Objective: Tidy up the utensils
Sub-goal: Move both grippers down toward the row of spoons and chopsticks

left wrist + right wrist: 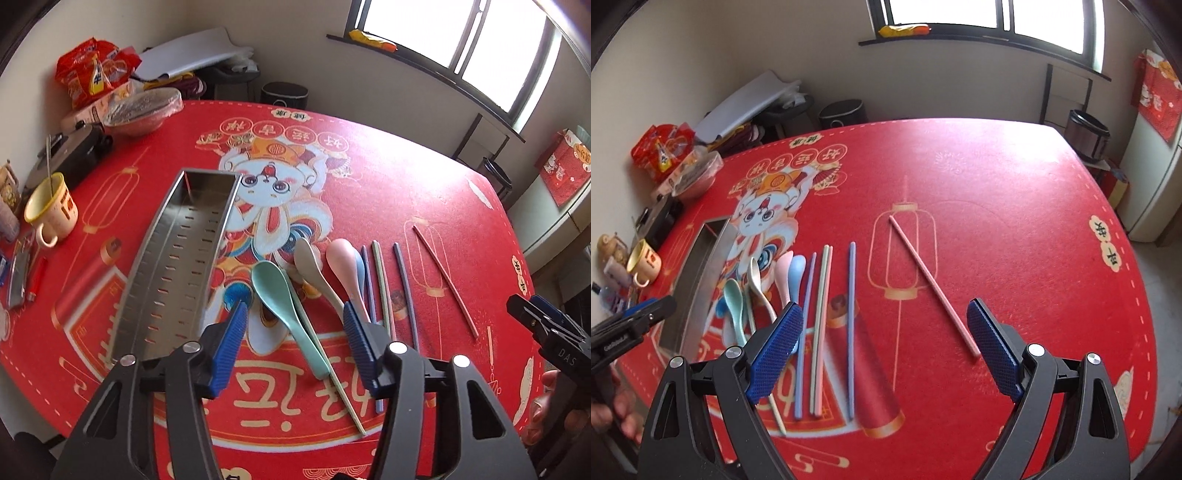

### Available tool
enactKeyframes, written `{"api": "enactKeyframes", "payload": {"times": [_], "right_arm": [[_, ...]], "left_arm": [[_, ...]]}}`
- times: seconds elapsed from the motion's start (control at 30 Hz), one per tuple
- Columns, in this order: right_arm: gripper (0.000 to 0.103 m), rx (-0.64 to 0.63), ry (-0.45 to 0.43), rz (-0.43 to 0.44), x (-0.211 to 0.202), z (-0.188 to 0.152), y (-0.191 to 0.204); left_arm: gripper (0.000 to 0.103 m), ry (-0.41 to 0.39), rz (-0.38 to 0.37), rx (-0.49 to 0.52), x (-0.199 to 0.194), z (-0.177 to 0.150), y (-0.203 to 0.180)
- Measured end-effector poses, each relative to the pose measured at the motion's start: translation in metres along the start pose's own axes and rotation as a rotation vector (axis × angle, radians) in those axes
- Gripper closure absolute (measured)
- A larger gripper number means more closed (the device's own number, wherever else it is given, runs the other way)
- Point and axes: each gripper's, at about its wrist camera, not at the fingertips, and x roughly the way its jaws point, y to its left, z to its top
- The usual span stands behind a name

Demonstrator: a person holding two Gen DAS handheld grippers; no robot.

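Nothing is sorted yet: the perforated steel tray [177,266] on the red-covered bench [1015,221] looks bare inside, so the step in hand is the first pick. Both tools hover with fingers spread wide and hold nothing; the left tool [291,343] hangs over the green spoon [284,299], the right tool [886,347] over the chopsticks. Four spoons lie beside the tray: green, beige [314,269], pink [345,266] and blue [796,275]. About six chopsticks are visible, one pink chopstick [932,284] lying well apart. The next move likely calls for lowering onto a spoon handle and closing.

Both wrist views look down; share table [424,177].
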Motion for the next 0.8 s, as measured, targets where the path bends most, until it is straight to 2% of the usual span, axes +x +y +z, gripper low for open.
{"api": "enactKeyframes", "payload": {"times": [0.27,0.47,0.63,0.8], "right_arm": [[0.016,-0.031,0.126,0.109,0.040,-0.005,-0.013],[0.016,-0.074,0.185,0.155,0.062,-0.004,-0.013],[0.016,-0.089,0.185,0.163,0.067,0.002,-0.011],[0.016,-0.135,0.160,0.216,0.069,0.003,-0.002]], "left_arm": [[0.073,0.108,-0.040,-0.125,0.046,-0.020,0.002],[0.074,0.133,0.015,-0.207,0.061,-0.028,0.008],[0.074,0.110,0.044,-0.207,0.054,-0.030,0.007],[0.074,0.101,0.071,-0.190,0.048,-0.033,0.010]]}}
